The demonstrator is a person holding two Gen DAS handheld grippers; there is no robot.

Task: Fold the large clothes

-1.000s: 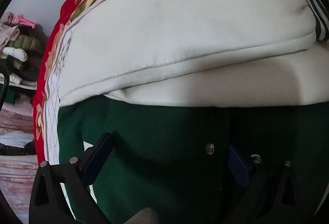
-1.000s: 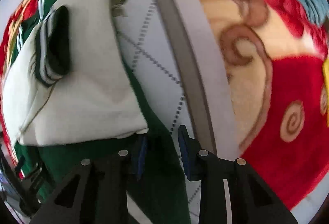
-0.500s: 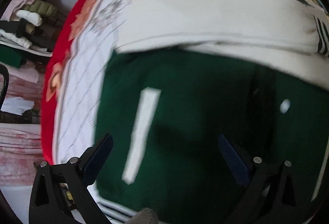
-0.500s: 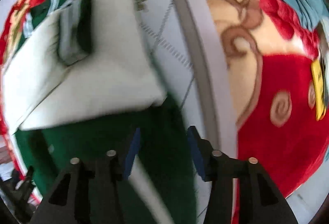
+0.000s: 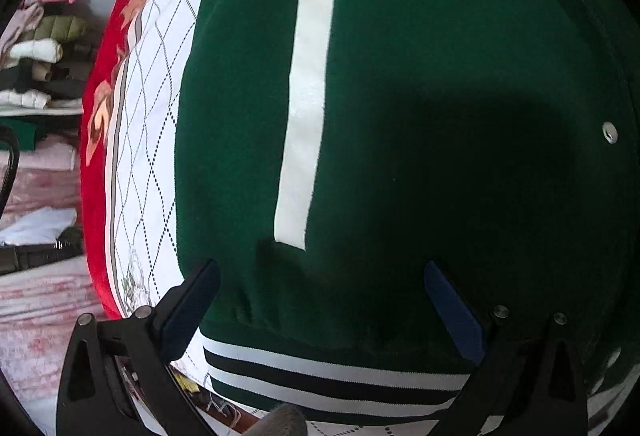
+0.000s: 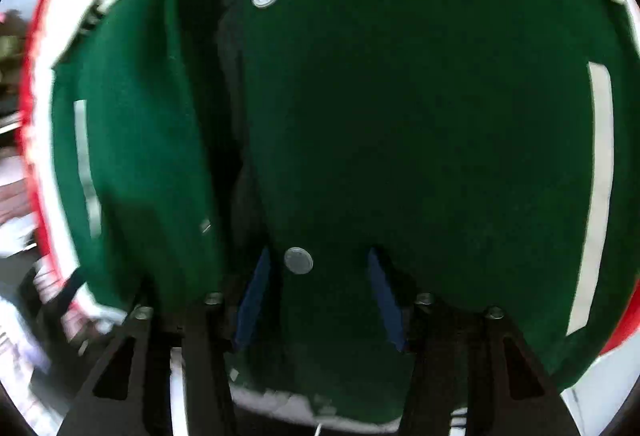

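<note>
The right tongs (image 6: pixel 318 276), fingers spread, sit over the green jacket (image 6: pixel 420 123) with a snap button (image 6: pixel 298 260) between them.

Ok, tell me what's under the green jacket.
The green jacket lies on a white quilted sheet, which covers a red floral blanket. Whatever is beneath the jacket's middle is hidden.

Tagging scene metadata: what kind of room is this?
Likely a bedroom: the green jacket lies on a quilted bedspread over a red floral blanket, with stacked folded clothes alongside.
</note>
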